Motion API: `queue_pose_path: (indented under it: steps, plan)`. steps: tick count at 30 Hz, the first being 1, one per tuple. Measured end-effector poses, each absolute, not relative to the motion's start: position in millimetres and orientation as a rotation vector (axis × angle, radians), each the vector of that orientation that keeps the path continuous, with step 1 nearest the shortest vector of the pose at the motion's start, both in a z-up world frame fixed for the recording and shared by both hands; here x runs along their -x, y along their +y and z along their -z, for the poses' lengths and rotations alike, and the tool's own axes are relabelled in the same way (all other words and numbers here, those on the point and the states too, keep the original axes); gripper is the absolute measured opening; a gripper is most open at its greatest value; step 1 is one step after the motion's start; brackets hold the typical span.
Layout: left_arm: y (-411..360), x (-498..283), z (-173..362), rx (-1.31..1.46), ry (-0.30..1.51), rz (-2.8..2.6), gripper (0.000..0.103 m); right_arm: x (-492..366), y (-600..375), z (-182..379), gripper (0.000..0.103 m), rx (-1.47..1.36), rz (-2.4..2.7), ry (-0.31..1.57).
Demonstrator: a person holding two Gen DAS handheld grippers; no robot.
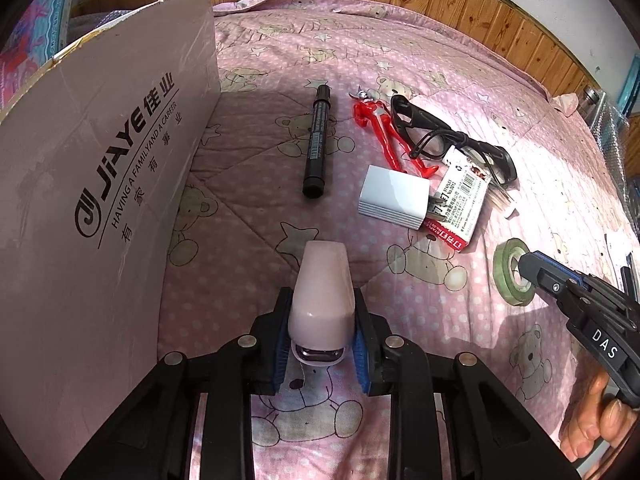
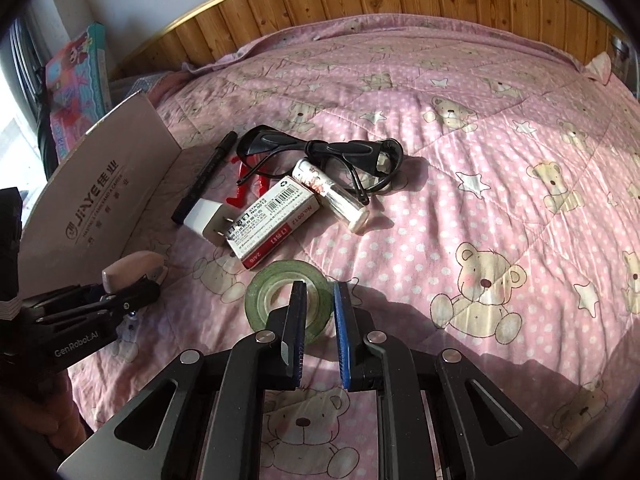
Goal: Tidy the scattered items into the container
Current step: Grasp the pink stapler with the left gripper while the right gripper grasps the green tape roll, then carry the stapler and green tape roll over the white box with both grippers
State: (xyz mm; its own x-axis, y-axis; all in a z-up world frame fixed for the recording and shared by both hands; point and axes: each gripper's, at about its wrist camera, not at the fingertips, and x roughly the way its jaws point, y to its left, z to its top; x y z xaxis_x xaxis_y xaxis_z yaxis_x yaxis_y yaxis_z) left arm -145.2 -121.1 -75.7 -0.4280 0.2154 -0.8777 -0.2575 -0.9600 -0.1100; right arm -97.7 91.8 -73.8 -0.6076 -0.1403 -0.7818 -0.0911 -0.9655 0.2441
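Stapler: the left gripper [image 1: 320, 320] is squeezed tight on a small pink stapler [image 1: 322, 300], one blue pad on each side, lifted a bit over the bed.

Box: the big cardboard box [image 1: 100, 184] stands just to the left of the stapler. Only its outside wall shows, so I cannot see into it.

How to do it well: I think the stapler goes into the box next. Keep the squeeze firm, because the stapler looks smooth and could slip. Lift it higher than the box wall first, then move it across, then let go.

Tape: the right gripper [image 2: 320, 292] is open a little, with its left finger over the green tape [image 2: 288, 300] ring. It is holding nothing yet. A good grab would pinch the ring's wall, one finger in the hole and one outside.

Pile: farther off lie a white plug [image 1: 394, 196], a staple box [image 1: 460, 204], a black pen [image 1: 316, 140], a red toy [image 1: 380, 132] and black glasses [image 1: 440, 136], close together on the pink quilt [image 1: 400, 60].

Left view only: the red toy shows almost whole here, and so does the pen.

Right view only: a small clear tube [image 2: 336, 196] shows well beside the staple box, and the glasses show whole. The stapler [image 2: 132, 268] is seen from the side, near the box wall.
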Motion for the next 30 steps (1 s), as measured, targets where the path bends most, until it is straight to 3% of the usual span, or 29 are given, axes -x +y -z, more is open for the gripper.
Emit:
queue_pose_path:
  steps: [5,6,7,30]
  plan:
    - [-126,133,60,1.450,0.050,-2.454,0.027,87,86,62,0.014,-1.348,2.758,-0.418]
    - [-127,130,57,1.441,0.045,-2.456,0.016,85,84,59,0.014,-1.338,2.759,-0.414]
    - [-128,128,54,1.436,0.048,-2.457,0.015,82,82,56,0.014,-1.329,2.758,-0.409]
    - [-133,88,-2,1.303,0.013,-2.518,0.015,43,49,19,0.014,-1.206,2.751,-0.345]
